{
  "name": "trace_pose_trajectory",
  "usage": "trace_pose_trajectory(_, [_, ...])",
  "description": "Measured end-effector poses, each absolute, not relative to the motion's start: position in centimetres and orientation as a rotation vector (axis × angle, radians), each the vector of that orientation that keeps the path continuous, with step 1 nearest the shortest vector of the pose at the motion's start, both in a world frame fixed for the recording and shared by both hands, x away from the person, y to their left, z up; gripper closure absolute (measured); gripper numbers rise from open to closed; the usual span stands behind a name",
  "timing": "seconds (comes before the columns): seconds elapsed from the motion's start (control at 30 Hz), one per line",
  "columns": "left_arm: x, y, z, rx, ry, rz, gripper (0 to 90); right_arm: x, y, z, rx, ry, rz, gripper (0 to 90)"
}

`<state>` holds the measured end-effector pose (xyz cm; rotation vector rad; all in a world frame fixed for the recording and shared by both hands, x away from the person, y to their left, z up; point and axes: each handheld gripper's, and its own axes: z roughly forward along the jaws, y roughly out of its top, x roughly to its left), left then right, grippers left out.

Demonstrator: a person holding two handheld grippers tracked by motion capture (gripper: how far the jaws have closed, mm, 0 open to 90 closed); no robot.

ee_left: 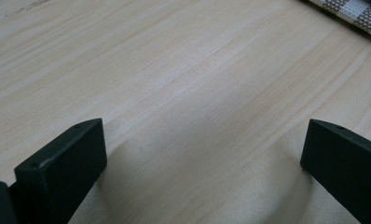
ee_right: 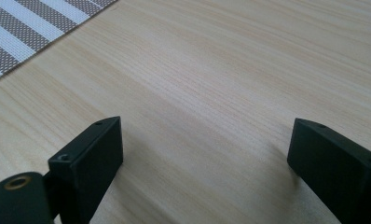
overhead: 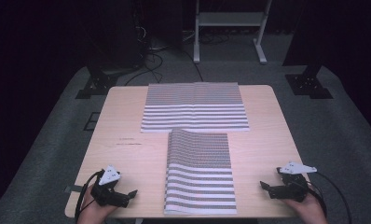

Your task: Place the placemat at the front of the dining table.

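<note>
Two grippers, left gripper (overhead: 133,192) and right gripper (overhead: 264,185), are resting wide open beside the near striped cloth (overhead: 200,171); each should be pinching a near corner cleanly.

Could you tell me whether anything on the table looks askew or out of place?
Nothing stands out: the near striped mat and far striped mat lie flat and square on the table, between open grippers.

The near striped cloth (overhead: 200,172) runs right down to the table (overhead: 127,154) front edge, so its near hem is hard to make out. Both hands get cut off at the bottom. There's small dark print left of that cloth, way too tiny to read.
</note>
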<state>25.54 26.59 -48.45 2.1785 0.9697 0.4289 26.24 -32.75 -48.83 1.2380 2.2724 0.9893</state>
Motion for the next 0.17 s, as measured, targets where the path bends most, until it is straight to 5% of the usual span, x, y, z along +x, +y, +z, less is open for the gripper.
trace_pose_trajectory(0.17, [25.19, 26.78, -48.43, 2.184, 0.960, 0.423, 0.0, 26.07, -32.69, -48.82, 1.255, 2.258, 0.982, 9.1])
